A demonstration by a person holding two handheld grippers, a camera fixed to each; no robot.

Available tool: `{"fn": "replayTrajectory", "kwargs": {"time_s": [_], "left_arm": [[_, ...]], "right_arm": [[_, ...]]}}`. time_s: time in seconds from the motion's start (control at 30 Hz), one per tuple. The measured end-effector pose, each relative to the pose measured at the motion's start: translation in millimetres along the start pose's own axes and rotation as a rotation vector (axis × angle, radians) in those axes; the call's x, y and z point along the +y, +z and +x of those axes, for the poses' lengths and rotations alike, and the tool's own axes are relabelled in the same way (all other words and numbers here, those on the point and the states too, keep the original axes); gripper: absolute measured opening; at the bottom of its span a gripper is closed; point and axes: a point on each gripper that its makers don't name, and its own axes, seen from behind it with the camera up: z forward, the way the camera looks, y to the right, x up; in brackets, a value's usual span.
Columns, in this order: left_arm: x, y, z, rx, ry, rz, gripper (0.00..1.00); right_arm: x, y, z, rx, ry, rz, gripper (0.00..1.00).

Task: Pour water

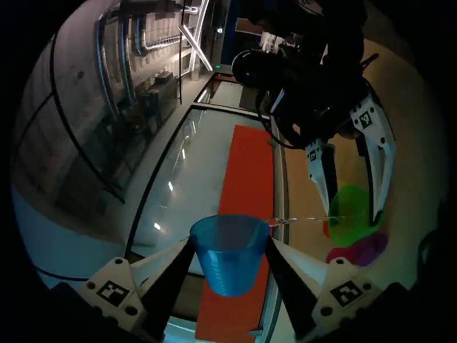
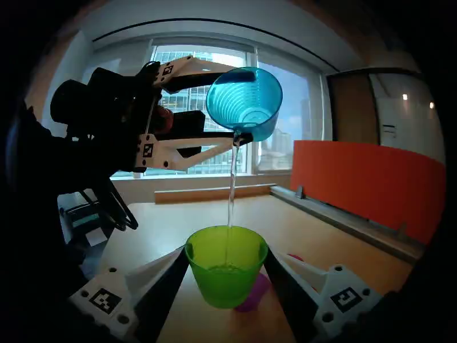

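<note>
A blue cup [image 1: 229,253] sits between the fingers of my left gripper [image 1: 228,257], which is shut on it. In the right gripper view that blue cup [image 2: 245,110] is tipped over on its side, high up, and a thin stream of water [image 2: 231,186] falls from its rim. The stream lands in a green cup [image 2: 226,264] held upright by my right gripper [image 2: 226,274], shut on it just above the wooden table [image 2: 165,228]. From the left gripper view the green cup [image 1: 349,216] shows between the right gripper's white fingers [image 1: 384,166].
A purple cup [image 2: 255,292] lies on the table under the green one, with purple and red cups [image 1: 365,250] seen beside it. An orange partition [image 2: 371,183] runs along the table's far side. Large windows [image 2: 188,97] stand behind. A person's dark sleeve [image 2: 34,166] holds the left gripper.
</note>
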Motion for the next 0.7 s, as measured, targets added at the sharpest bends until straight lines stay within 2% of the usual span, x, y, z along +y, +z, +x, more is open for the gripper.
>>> {"fn": "replayTrajectory", "kwargs": {"time_s": [0.4, 0.7], "left_arm": [[6.5, 4.0, 3.7, 0.005, 0.047, 0.004, 0.86], [4.0, 4.5, 6.1, 0.01, 0.112, 0.011, 0.86]], "right_arm": [[0.3, -1.2, -0.5, 0.0, -0.001, -0.001, 0.92], [0.4, -1.1, -0.6, 0.003, 0.0, -0.004, 0.92]]}}
